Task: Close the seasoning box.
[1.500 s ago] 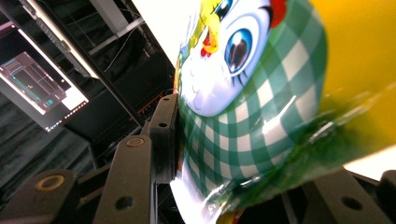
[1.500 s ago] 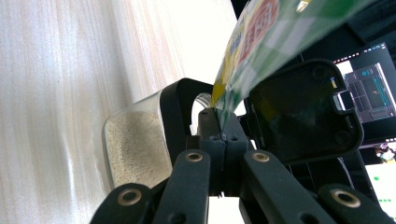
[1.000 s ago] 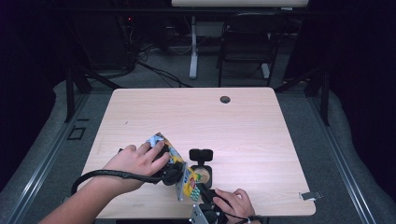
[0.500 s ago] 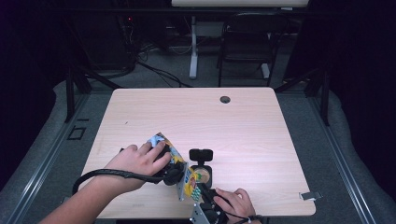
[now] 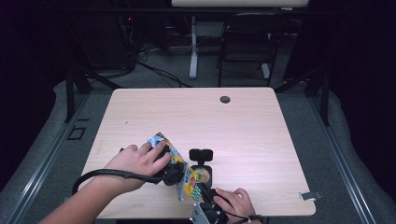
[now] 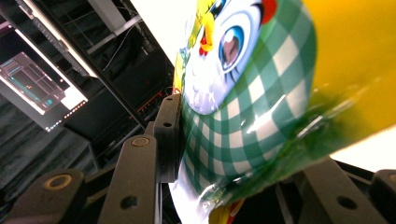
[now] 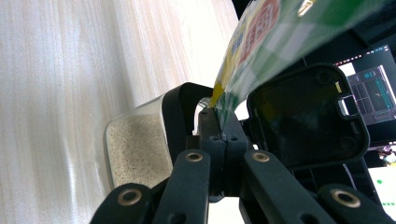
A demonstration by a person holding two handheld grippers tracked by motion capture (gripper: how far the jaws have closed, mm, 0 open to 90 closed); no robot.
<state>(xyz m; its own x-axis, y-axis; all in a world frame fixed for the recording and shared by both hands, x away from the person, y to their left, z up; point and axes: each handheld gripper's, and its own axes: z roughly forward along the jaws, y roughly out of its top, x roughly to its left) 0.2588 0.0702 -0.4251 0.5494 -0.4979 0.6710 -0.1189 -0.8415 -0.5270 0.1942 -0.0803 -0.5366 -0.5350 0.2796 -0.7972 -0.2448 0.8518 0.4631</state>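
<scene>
High view: person's forearms come in from the near edge of the wooden surface (image 5: 261,140). Left hand-held gripper (image 5: 173,171) clamps the body of a colourful snack bag (image 5: 164,145), holding it tilted so its lower end hangs over a small clear container (image 5: 203,175) with a black flip lid (image 5: 201,155) standing open. Right hand-held gripper (image 5: 201,192) sits just nearer the person than the container and pinches the bag's low corner. Likely reason for the split grip: one steadies and tips the bag, the other guides its mouth over the opening.

Left gripper view: jaws partly closed, pads pressing the green-checked cartoon print of the snack bag (image 6: 243,107) from both sides; they have just been closing a little further on it. Foil bulges between them, so the squeeze may be to push contents along.

Right gripper view: jaws fully together on a thin edge of the snack bag (image 7: 261,42). Straight ahead of the tips, the clear container (image 7: 135,149) holds pale grainy contents, its black lid (image 7: 308,116) swung back to the side. Bag edge hangs right above the rim, apparently placed for pouring.
</scene>
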